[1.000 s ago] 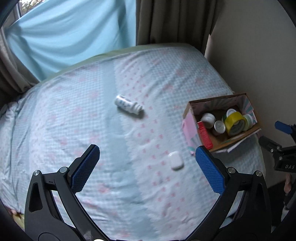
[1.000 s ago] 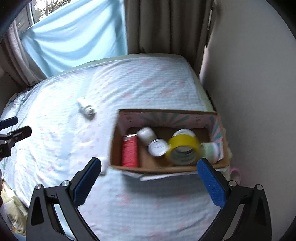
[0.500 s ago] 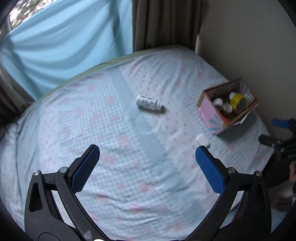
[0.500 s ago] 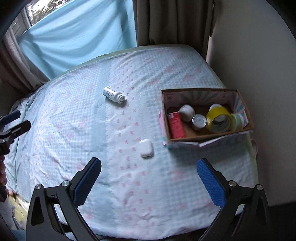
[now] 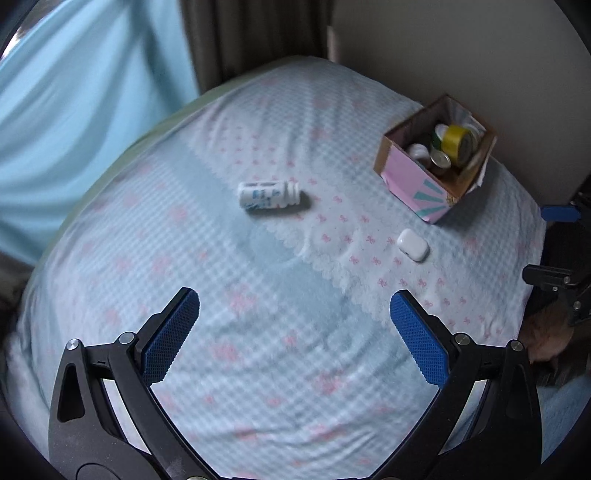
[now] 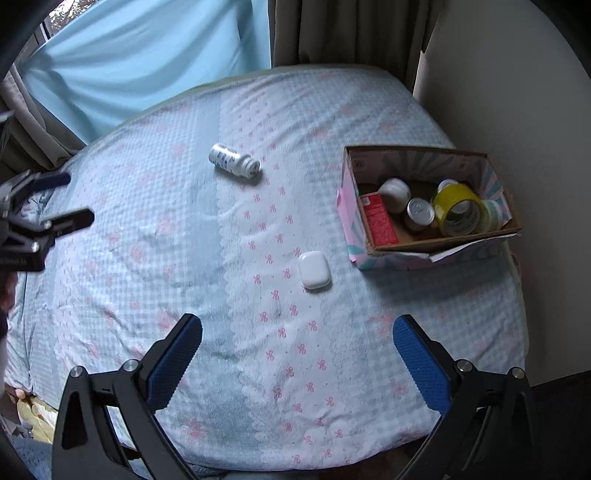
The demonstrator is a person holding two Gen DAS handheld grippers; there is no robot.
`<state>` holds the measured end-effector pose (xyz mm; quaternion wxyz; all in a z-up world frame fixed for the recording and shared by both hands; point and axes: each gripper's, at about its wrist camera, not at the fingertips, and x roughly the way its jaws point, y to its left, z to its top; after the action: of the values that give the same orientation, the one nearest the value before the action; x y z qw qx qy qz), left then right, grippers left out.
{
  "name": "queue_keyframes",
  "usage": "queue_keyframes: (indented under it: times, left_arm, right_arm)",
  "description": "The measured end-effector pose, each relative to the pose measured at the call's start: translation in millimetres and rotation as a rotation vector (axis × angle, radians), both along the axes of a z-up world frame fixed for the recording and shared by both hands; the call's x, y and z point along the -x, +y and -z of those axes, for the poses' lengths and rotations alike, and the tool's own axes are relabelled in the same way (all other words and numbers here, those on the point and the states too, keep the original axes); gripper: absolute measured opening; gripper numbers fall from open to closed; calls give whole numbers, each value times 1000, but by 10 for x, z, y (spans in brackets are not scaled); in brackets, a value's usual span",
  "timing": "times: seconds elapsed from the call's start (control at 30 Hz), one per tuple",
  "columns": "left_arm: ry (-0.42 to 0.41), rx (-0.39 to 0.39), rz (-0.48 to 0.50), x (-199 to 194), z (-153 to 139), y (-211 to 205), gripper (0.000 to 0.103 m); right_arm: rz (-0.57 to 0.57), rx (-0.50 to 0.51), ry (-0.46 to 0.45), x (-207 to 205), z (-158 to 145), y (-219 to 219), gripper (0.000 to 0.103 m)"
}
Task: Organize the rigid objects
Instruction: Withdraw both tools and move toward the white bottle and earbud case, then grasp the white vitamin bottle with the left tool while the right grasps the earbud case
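Observation:
A white pill bottle (image 5: 268, 194) with a blue label lies on its side on the bed; it also shows in the right wrist view (image 6: 233, 161). A small white case (image 5: 412, 244) (image 6: 314, 270) lies flat nearer the box. An open cardboard box (image 5: 415, 180) (image 6: 351, 221) holds a yellow tape roll (image 6: 457, 209), a red packet (image 6: 379, 219), cans and jars. My left gripper (image 5: 294, 330) is open and empty, above the bed short of the bottle. My right gripper (image 6: 297, 350) is open and empty, short of the case.
The bed (image 6: 184, 258) has a pale blue checked cover with pink bows. A blue drape (image 6: 147, 55) and brown curtains (image 6: 351, 33) hang behind it. A wall (image 6: 517, 92) stands right of the box. The other gripper shows at each view's edge (image 6: 44, 218) (image 5: 557, 280).
Both views have swung and drawn back from the box. The bottle and the case now lie nearer the middle of each view. Both grippers stay open.

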<state>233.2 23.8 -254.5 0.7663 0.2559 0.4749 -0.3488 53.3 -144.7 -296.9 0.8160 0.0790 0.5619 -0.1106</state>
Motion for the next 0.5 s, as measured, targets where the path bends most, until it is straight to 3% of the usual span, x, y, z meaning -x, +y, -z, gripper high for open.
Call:
queue_keyframes:
  times: [0.23,0.5]
  left_arm:
    - [-54,-173,274,-483,419,-542,103]
    - [-123,-384,670,-979,1200,-1095,101]
  right_arm:
    - [20,-12,78,-269,499,-80,103]
    - [-8,30,155,-663,1078,-134,103]
